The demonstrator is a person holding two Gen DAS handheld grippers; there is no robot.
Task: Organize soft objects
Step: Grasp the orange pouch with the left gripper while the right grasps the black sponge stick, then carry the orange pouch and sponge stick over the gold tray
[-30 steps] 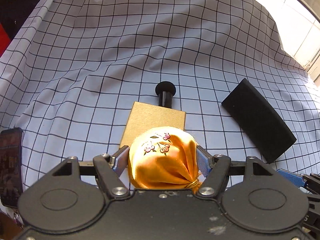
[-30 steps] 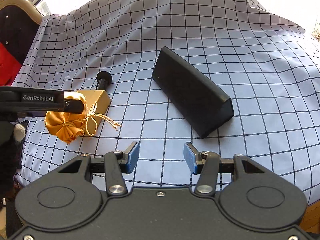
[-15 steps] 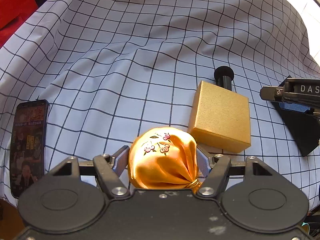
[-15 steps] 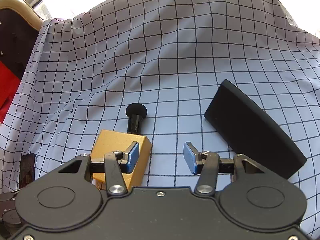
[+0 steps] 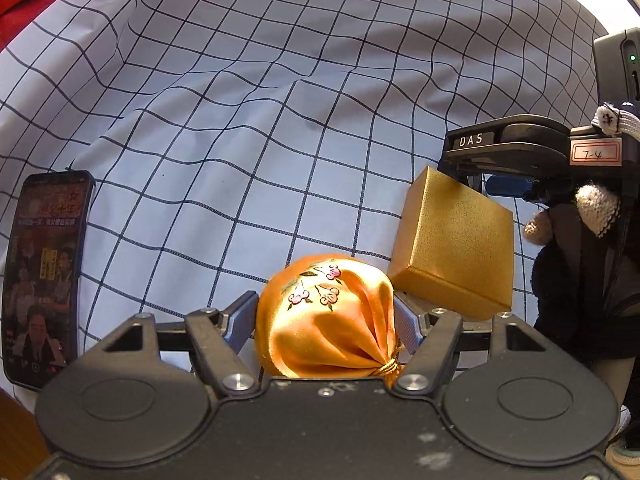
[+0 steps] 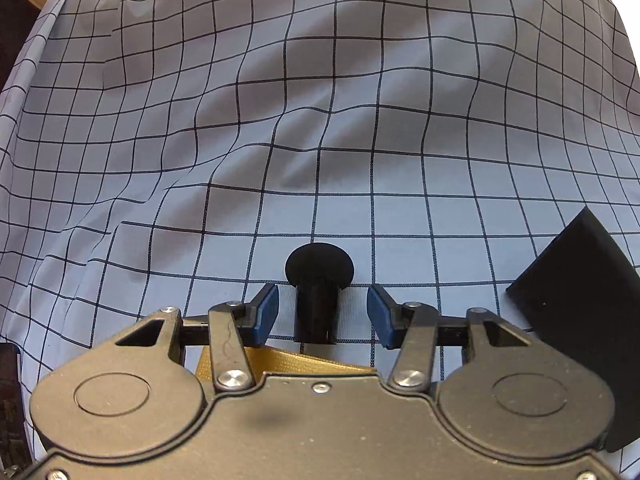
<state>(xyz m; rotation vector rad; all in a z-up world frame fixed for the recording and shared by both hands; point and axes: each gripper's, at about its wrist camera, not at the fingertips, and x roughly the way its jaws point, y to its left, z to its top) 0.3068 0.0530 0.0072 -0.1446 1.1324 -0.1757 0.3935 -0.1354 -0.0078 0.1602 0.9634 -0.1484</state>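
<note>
Your left gripper [image 5: 326, 316] is clamped on the orange satin pouch [image 5: 326, 320], both pads pressing its sides, with the tied neck tucked back toward the gripper body. The pouch hangs just beside the near corner of the gold box [image 5: 454, 246], which sits on the checked cloth [image 5: 240, 128].

Your right gripper [image 6: 322, 314] hangs over the far side of the gold box, its jaws partly open and holding nothing. The black knobbed peg [image 6: 318, 296] stands between the pads without touching either. The black wedge-shaped case [image 6: 576, 280] lies to the right of the box, apart from it, and a phone [image 5: 44, 276] lies well to the left of the box, at the cloth's edge.

Risks from here, as I judge them:
- The satin is slippery and the filling soft, so if you ease the left grip the pouch could slide out and drop against the box.
- The two grippers are close together over the box; swinging either one sideways could knock them together or shove the box.
- Closing the right gripper off-centre could tip the peg over, since it looks top-heavy.
- The loose, wrinkled cloth could drag and shift everything on it.
</note>
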